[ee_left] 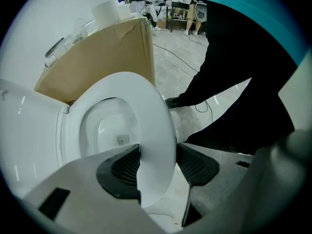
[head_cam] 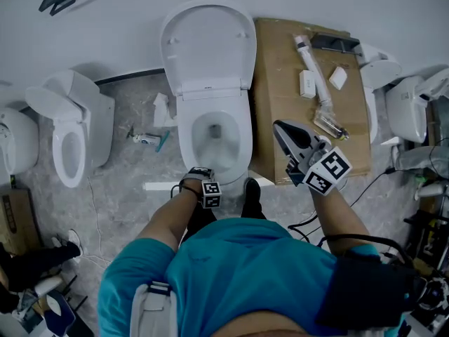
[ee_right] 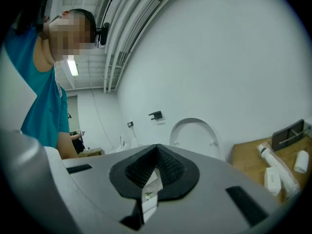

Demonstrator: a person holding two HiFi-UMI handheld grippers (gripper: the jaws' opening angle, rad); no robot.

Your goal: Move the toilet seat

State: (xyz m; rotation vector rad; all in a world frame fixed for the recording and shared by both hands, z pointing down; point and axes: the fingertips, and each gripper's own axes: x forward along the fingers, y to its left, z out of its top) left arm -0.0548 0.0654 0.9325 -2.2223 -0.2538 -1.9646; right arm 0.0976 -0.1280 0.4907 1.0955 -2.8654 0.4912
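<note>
Pinching the front edge of the toilet seat (ee_left: 157, 130), my left gripper (ee_left: 157, 167) points straight down at the near rim of the bowl (head_cam: 214, 135), just below the middle of the head view. In the left gripper view the white ring of the seat runs up from between the two dark pads (ee_left: 119, 172), one on each face of it, and the jaws stand wide around its thickness. The seat's far end meets the hinge at the left of that view. The lid (head_cam: 208, 44) stands open against the wall at the top centre of the head view.

My right gripper (head_cam: 282, 130) hangs to the right of the toilet, over the edge of a flat cardboard box (head_cam: 277, 62), well apart from the seat. Its jaws are closed together with nothing held. In its own view the raised lid shows above the pads.
</note>
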